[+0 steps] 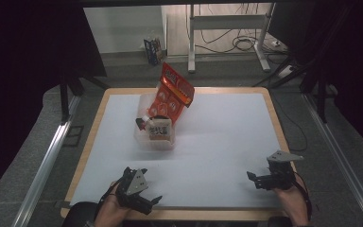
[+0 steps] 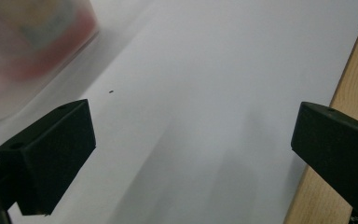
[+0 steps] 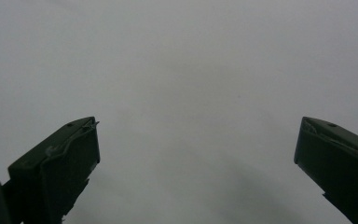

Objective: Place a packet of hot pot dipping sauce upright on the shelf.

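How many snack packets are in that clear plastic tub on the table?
2 that I can see: a tall red-orange foil packet standing up out of the clear plastic tub at the back, and a small beige packet in front of it. More may be hidden beneath.

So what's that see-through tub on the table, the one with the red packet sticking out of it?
The clear plastic tub sits on the white table top, left of centre, open at the top. A tall red-orange snack packet stands in it, leaning up and out over the far rim. In front of that lies a smaller pale packet with dark print. Its left-side view is a blur. Neither hand-held gripper touches it.
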The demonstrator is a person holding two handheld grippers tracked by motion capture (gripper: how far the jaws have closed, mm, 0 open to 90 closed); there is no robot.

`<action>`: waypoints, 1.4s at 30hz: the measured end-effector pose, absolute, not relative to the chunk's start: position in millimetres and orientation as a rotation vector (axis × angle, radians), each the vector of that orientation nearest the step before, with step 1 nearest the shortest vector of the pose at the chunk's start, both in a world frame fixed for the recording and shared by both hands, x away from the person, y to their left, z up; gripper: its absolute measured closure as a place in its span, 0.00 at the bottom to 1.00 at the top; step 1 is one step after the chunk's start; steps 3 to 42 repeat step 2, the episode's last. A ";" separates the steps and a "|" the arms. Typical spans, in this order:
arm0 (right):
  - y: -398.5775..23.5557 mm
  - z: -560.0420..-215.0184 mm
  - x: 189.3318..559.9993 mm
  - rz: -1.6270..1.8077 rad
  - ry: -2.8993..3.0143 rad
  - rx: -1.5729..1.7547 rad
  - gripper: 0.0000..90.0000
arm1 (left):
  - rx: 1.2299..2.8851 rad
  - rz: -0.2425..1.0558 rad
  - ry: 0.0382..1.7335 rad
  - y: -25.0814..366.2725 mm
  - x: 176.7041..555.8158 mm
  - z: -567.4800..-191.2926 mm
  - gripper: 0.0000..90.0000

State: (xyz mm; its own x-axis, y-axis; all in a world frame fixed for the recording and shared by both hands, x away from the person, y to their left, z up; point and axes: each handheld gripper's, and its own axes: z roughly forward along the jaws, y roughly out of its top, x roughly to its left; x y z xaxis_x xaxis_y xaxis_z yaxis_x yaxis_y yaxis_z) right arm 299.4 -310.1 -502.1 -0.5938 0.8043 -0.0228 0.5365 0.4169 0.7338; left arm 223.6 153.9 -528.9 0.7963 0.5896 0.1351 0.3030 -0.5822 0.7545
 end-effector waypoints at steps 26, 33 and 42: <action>-310.6 -502.3 299.8 0.978 2.301 1.147 0.00 | 2.220 0.483 0.657 153.8 223.7 -528.9 0.00; -310.6 -502.3 299.8 0.978 2.301 1.147 0.00 | 2.220 0.483 0.657 153.8 223.7 -528.9 0.00; -310.6 -502.3 299.8 0.978 2.301 1.147 0.00 | 2.220 0.483 0.657 153.8 223.7 -528.9 0.00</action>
